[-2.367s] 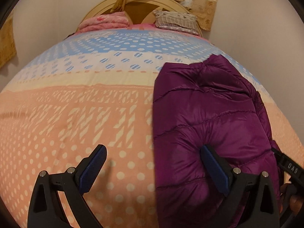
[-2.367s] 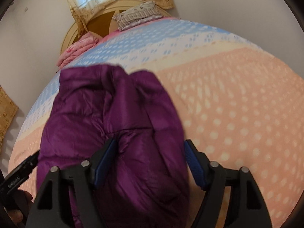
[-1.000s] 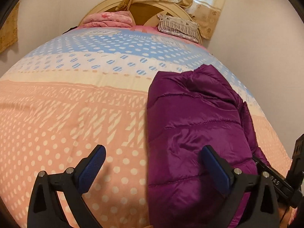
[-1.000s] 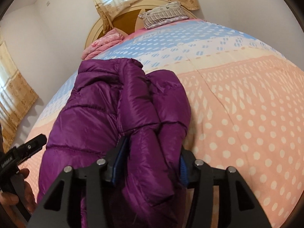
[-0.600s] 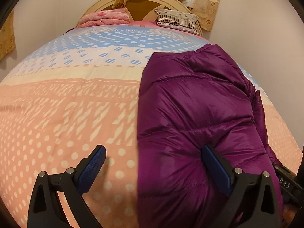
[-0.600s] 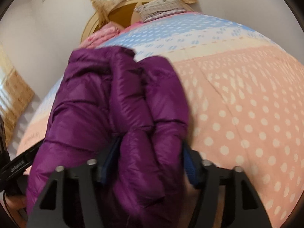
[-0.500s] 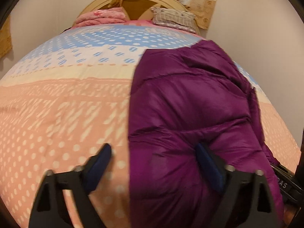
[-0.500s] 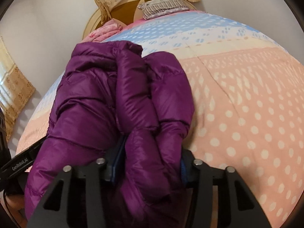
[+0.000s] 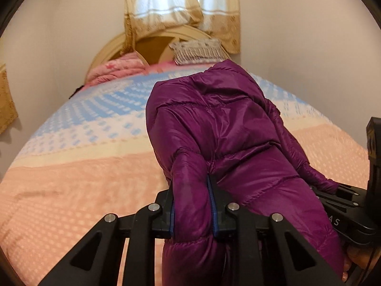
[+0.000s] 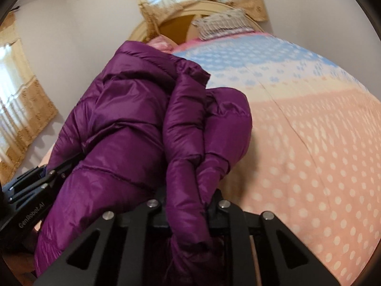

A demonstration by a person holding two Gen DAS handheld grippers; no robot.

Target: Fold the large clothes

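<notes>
Left gripper (image 9: 191, 199): was wide open half a second ago; now pinched tight on the puffy purple quilted jacket (image 9: 221, 128).
Right gripper (image 10: 189, 205): squeezed tight on the jacket's near edge too.
Jacket: near end lifted off the dotted pink-and-blue bed cover (image 9: 78, 157).
Meaning: ready to fold it over.

One glossy purple quilted puffer jacket (image 9: 221, 128) lies on one dotted peach-and-blue bedspread (image 9: 78, 166). Two black two-finger grippers (image 9: 191, 205) (image 10: 190, 205), two pillows: one pink pillow (image 9: 116, 71), one striped grey pillow (image 9: 197, 51).
</notes>
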